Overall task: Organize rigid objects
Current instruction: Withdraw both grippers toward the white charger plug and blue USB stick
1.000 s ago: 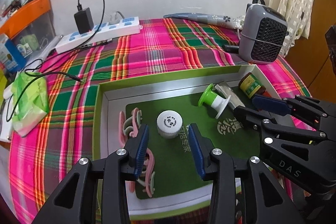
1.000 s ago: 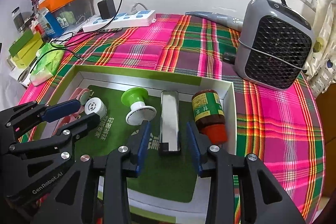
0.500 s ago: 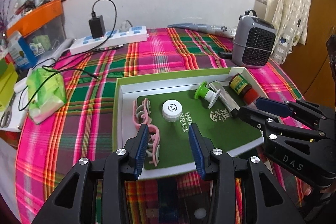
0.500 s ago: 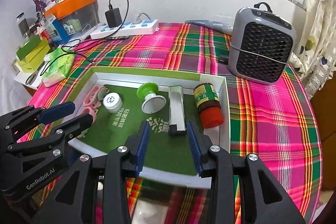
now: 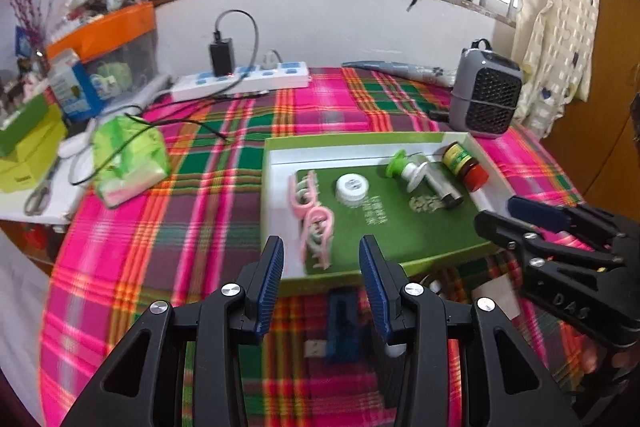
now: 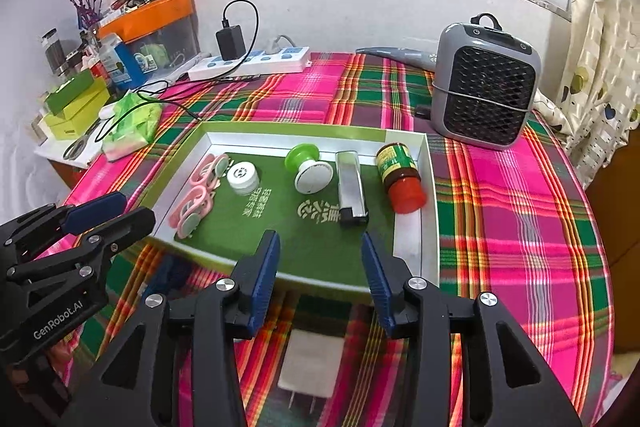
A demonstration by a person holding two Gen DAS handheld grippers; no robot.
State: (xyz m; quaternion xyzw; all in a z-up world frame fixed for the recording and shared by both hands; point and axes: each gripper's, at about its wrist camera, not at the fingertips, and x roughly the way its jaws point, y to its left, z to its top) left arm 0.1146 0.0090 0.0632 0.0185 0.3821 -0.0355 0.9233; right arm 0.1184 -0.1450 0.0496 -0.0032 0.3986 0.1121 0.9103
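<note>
Grippers pulled back from my tray [image 6: 408,239] since a second ago; it sits smaller on the plaid cloth [image 6: 520,211]. Left gripper [image 5: 321,269] spread, empty. Right gripper [image 6: 320,269] empty, jaws just widened. Tray holds pink clips [image 6: 196,199], white jar [image 6: 243,179], green-capped stopper [image 6: 308,169], lighter [image 6: 351,189], red-capped bottle [image 6: 398,175] on its side.

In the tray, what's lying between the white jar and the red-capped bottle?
The green-topped stopper and silver lighter, both lying between white jar and bottle; clearest in right wrist view.
</note>
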